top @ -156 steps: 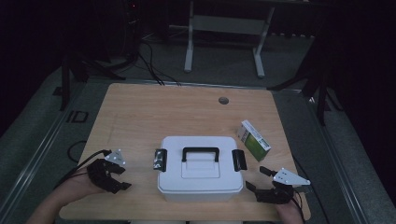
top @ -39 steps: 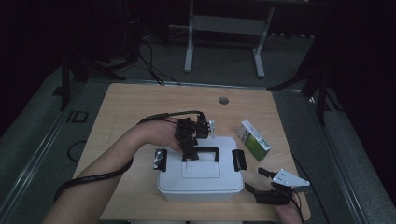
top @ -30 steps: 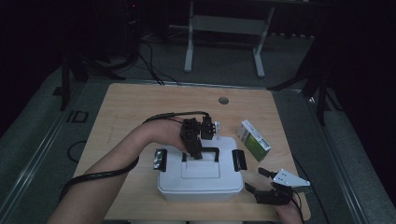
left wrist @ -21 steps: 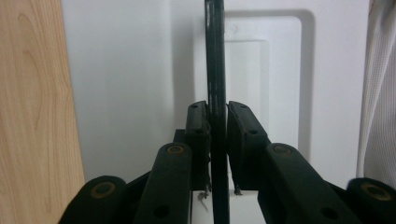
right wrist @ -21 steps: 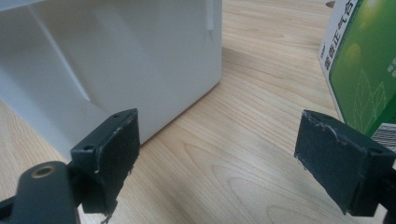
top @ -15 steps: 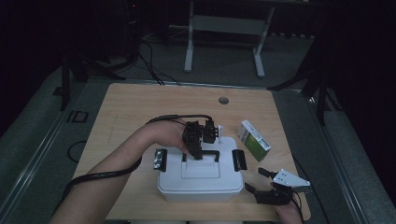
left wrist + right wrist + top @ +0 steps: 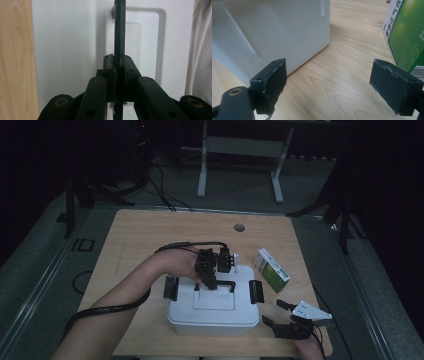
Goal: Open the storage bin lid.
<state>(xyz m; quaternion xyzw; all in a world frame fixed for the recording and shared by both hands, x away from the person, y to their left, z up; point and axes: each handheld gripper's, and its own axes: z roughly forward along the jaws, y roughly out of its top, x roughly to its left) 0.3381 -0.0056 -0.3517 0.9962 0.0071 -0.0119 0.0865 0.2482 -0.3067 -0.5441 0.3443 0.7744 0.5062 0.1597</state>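
Note:
A white lidded box (image 7: pixel 215 312) stands near the table's front edge, with a black latch on each side. Its black carry handle (image 7: pixel 226 283) is raised. My left gripper (image 7: pixel 210 282) reaches over the lid from the left. Its jaws have just been closing and are now shut on the handle. In the left gripper view, the thin handle bar (image 7: pixel 119 30) runs between the pads of the left gripper (image 7: pixel 118 67) above the white lid (image 7: pixel 70 37). My right gripper (image 7: pixel 272 311) rests open at the box's right front corner. In its own view, the right gripper (image 7: pixel 328 85) holds nothing.
A green and white carton (image 7: pixel 271 270) lies right of the box, also close by in the right gripper view (image 7: pixel 404 35). A round grommet (image 7: pixel 239 227) sits at the table's far edge. A striped sleeve (image 7: pixel 200 45) borders the lid. A desk frame stands beyond the table.
My left hand came from the table's left front to the box lid, and its jaws closed on the raised handle. The right gripper has stayed where it was.

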